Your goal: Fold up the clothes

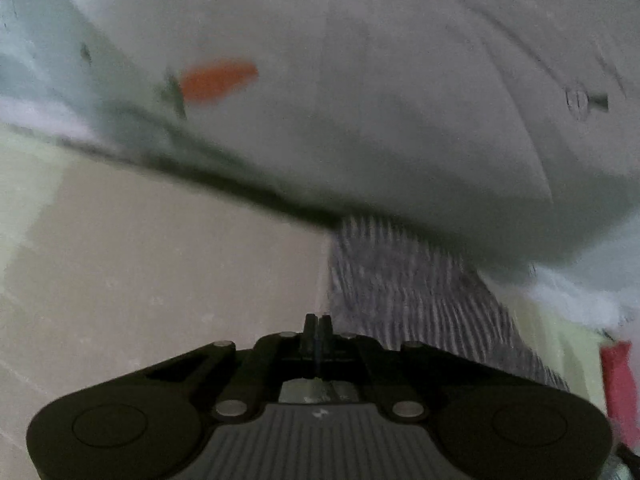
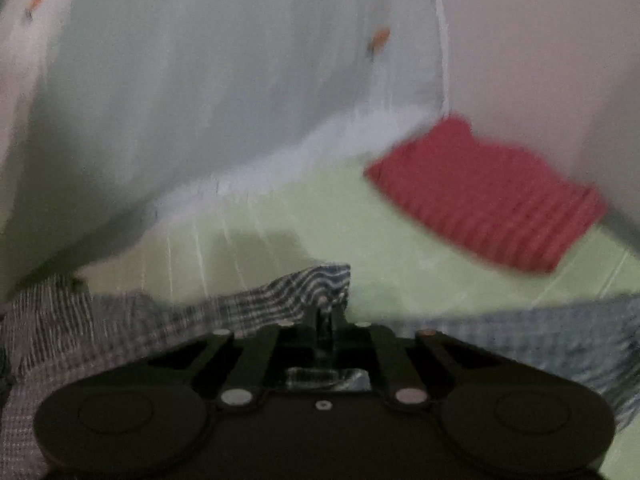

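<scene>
Both views are motion-blurred. A blue-and-white checked garment (image 2: pixel 280 292) is lifted above a light green bed sheet (image 2: pixel 400 248). My right gripper (image 2: pixel 326 314) is shut on a bunched edge of it, and the cloth spreads away to the left and right below the fingers. In the left wrist view the same checked garment (image 1: pixel 408 292) hangs as a band just right of my left gripper (image 1: pixel 318 324). Its fingers are pressed together with a thin strip of fabric between them.
A folded red striped cloth (image 2: pixel 488 196) lies on the sheet at the right by a pale wall (image 2: pixel 540 40), and shows as a red cloth (image 1: pixel 618 384) at the left view's edge. A white curtain (image 2: pixel 220 80) with orange marks (image 1: pixel 216 80) hangs behind.
</scene>
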`<state>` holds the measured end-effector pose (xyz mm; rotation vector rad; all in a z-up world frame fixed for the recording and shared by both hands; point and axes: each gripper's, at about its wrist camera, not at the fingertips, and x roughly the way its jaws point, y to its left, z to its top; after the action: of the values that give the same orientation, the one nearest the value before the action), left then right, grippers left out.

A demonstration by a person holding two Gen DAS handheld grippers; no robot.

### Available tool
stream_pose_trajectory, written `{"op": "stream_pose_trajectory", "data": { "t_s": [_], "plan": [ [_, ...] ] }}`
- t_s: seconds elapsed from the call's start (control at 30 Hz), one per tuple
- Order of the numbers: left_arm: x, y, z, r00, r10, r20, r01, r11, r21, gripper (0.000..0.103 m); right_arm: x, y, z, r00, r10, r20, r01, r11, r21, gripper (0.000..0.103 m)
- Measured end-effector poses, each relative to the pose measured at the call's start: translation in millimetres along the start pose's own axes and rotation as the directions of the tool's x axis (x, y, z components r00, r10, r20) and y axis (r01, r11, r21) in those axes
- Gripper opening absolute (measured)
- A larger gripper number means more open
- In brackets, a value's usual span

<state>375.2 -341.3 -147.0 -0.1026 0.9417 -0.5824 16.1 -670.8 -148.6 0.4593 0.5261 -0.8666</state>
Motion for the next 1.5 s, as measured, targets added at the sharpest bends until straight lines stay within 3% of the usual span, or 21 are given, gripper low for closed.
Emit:
{"op": "stream_pose_trajectory", "data": {
  "t_s": [0.1, 0.2, 0.27, 0.3, 0.33, 0.47, 0.53, 0.67, 0.7, 0.77, 0.8, 1.03, 1.07, 1.17, 1.23, 1.3, 1.37, 1.4, 1.43, 1.5],
  "plan": [
    [2, 3, 15, 0.998, 0.062, 0.020, -0.063, 0.997, 0.039, 0.000, -9, -5, 10, 0.999, -0.010, 0.044, 0.009, 1.000, 0.012, 0.007],
    [3, 4, 17, 0.999, -0.016, -0.044, 0.018, 0.999, 0.051, 0.003, -5, -5, 11, 0.999, -0.019, 0.029, 0.019, 1.000, 0.001, 0.007],
    [-1, 3, 15, 0.995, -0.066, -0.077, 0.068, 0.997, 0.032, 0.023, -2, -3, 9, 0.999, -0.029, 0.013, 0.029, 1.000, -0.009, 0.007],
    [-2, 1, 12, 0.994, -0.072, -0.084, 0.074, 0.997, 0.020, 0.038, -2, -3, 7, 0.999, -0.035, 0.007, 0.035, 0.999, -0.007, 0.007],
    [-2, -2, 10, 0.993, -0.079, -0.092, 0.080, 0.997, 0.008, 0.046, -3, -2, 6, 0.999, -0.041, 0.002, 0.041, 0.999, -0.005, 0.007],
    [1, -11, 7, 0.978, -0.158, -0.135, 0.150, 0.987, -0.064, 0.063, -2, -5, -1, 0.998, -0.053, -0.015, 0.053, 0.998, 0.027, 0.008],
    [4, -24, 6, 0.975, -0.143, -0.170, 0.137, 0.989, -0.047, 0.072, -3, -6, -2, 0.998, -0.055, -0.020, 0.056, 0.998, 0.032, 0.008],
    [7, -50, -4, 0.976, -0.015, -0.219, 0.041, 0.992, 0.116, 0.072, -4, -8, -3, 0.998, -0.057, -0.023, 0.058, 0.998, 0.034, 0.008],
    [8, -50, -7, 0.976, 0.027, -0.216, 0.004, 0.990, 0.140, 0.067, -5, -8, -3, 0.998, -0.058, -0.022, 0.059, 0.998, 0.033, 0.008],
    [12, -50, -10, 0.974, 0.098, -0.202, -0.061, 0.982, 0.180, 0.035, -6, -8, -4, 0.998, -0.062, -0.019, 0.062, 0.998, 0.025, 0.008],
    [13, -49, -12, 0.973, 0.127, -0.192, -0.090, 0.977, 0.194, 0.001, -7, -7, -4, 0.997, -0.073, -0.014, 0.073, 0.997, 0.014, 0.008],
    [24, -40, 7, 0.958, 0.280, -0.068, -0.253, 0.930, 0.267, 0.002, -6, -2, -6, 0.991, -0.136, 0.001, 0.136, 0.990, -0.028, 0.006],
    [28, -39, 9, 0.954, 0.295, -0.057, -0.269, 0.924, 0.271, 0.002, -5, -1, -7, 0.990, -0.141, -0.003, 0.141, 0.989, -0.035, 0.000],
    [53, -32, 12, 0.931, 0.359, -0.068, -0.324, 0.896, 0.304, 0.002, 0, -5, -10, 0.981, -0.195, -0.019, 0.195, 0.980, -0.040, 0.000],
    [65, -27, 11, 0.930, 0.351, -0.109, -0.305, 0.904, 0.300, 0.003, 2, -13, -10, 0.981, -0.190, -0.036, 0.189, 0.982, -0.007, 0.000],
    [66, -30, 8, 0.927, 0.370, -0.068, -0.330, 0.887, 0.324, 0.013, 1, -14, -11, 0.986, -0.161, -0.043, 0.161, 0.987, -0.001, 0.003],
    [65, -35, 5, 0.911, 0.410, -0.035, -0.373, 0.858, 0.353, 0.034, 2, -10, -12, 0.989, -0.140, -0.044, 0.139, 0.990, -0.021, 0.020],
    [65, -36, 5, 0.903, 0.430, -0.020, -0.395, 0.846, 0.357, 0.059, 2, -8, -12, 0.991, -0.129, -0.044, 0.128, 0.991, -0.030, 0.055],
    [63, -36, 5, 0.899, 0.437, -0.010, -0.406, 0.844, 0.350, 0.080, 2, -5, -13, 0.992, -0.119, -0.045, 0.117, 0.992, -0.040, 0.083],
    [54, -32, 7, 0.907, 0.420, -0.003, -0.398, 0.862, 0.314, 0.084, 2, -1, -14, 0.994, -0.097, -0.046, 0.095, 0.994, -0.059, 0.089]
  ]
}}
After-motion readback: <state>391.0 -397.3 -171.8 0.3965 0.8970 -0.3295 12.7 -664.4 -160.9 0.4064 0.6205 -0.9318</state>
